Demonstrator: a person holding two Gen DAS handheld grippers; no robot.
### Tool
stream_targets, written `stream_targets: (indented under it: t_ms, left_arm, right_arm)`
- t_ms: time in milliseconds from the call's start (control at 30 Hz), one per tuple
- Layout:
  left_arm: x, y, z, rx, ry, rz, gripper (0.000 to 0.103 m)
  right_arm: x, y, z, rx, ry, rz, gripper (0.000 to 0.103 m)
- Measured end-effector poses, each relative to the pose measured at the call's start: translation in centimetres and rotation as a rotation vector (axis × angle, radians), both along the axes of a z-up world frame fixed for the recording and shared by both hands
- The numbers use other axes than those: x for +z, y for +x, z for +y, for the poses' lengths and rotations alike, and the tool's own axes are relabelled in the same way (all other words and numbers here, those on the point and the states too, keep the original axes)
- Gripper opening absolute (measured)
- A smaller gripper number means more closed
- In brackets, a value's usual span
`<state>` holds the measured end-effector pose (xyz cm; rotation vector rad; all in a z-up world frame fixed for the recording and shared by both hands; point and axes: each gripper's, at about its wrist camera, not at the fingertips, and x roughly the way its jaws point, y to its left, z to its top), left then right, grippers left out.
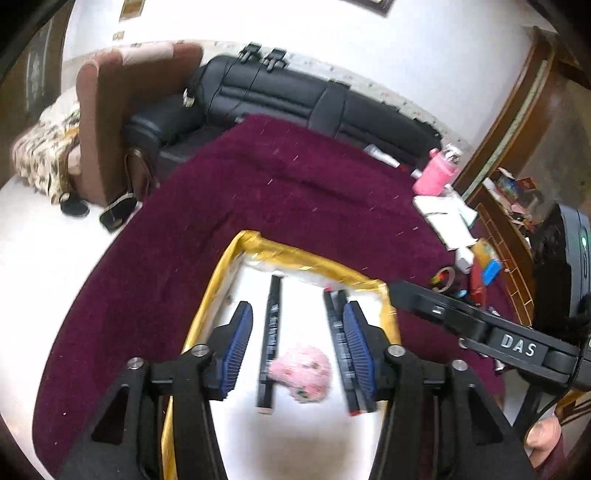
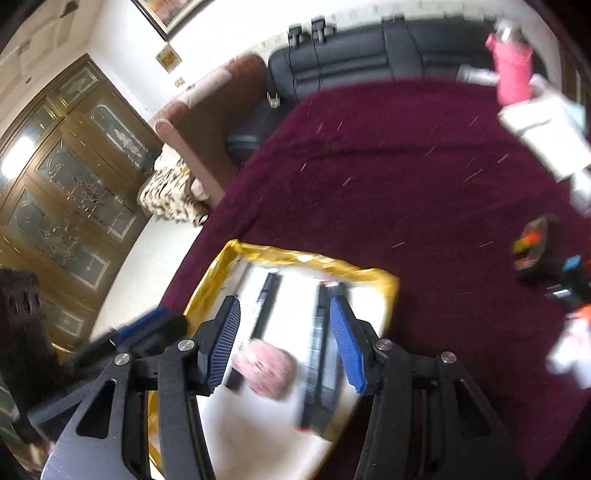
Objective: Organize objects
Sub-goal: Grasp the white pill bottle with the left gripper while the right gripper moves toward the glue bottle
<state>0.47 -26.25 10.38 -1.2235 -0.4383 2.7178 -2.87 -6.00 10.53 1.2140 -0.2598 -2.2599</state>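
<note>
**Both grippers above the tray**

We see the left gripper (image 1: 297,347) and right gripper (image 2: 284,343) with fingers spread, pinching nothing. Below, in the yellow-rimmed tray (image 1: 317,260) on the maroon-covered table (image 1: 295,177), lie a black marker (image 1: 269,339), a pink fluffy ball (image 1: 304,373) touching it, and more markers (image 1: 338,332) on the right.

This is a home, most likely a living room. A black leather sofa (image 1: 295,92) stands along the white wall, and a brown armchair (image 1: 122,110) is beside it, with a patterned cloth (image 1: 44,147) next to the chair. A big wooden cabinet with decorated glass doors (image 2: 66,177) fills 1 side. A framed picture (image 2: 166,14) hangs on the wall. A dark red plush cover (image 1: 295,192) carries small household things, such as a pink bottle (image 1: 436,173).
</note>
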Motion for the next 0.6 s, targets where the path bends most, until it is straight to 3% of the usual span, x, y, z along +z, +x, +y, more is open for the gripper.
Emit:
stream_targets:
  t_ms: [167, 267, 400, 467, 600]
  left_arm:
    - [2.8, 2.1, 4.4, -0.099, 0.008, 0.072, 0.055]
    - [2.9, 2.4, 8.1, -0.193, 0.031, 0.056, 0.055]
    - [1.4, 2.1, 14.2, -0.302, 0.019, 0.012, 0.055]
    - [0.1, 1.6, 17.5, -0.348, 0.006, -0.025, 0.055]
    - [-2.2, 1.0, 23.2, -0.429, -0.012, -0.092, 0.054]
  right_arm:
    - [3.6, 4.5, 8.9, -0.092, 0.107, 0.165, 0.051]
    - [4.4, 7.1, 16.8, -0.230, 0.152, 0.202, 0.062]
    - [2.9, 8.3, 25.8, -0.412, 0.170, 0.155, 0.065]
    - [1.1, 8.3, 29.7, -0.478, 0.165, 0.086, 0.065]
    - [-1.8, 8.6, 33.2, -0.514, 0.120, 0.023, 0.065]
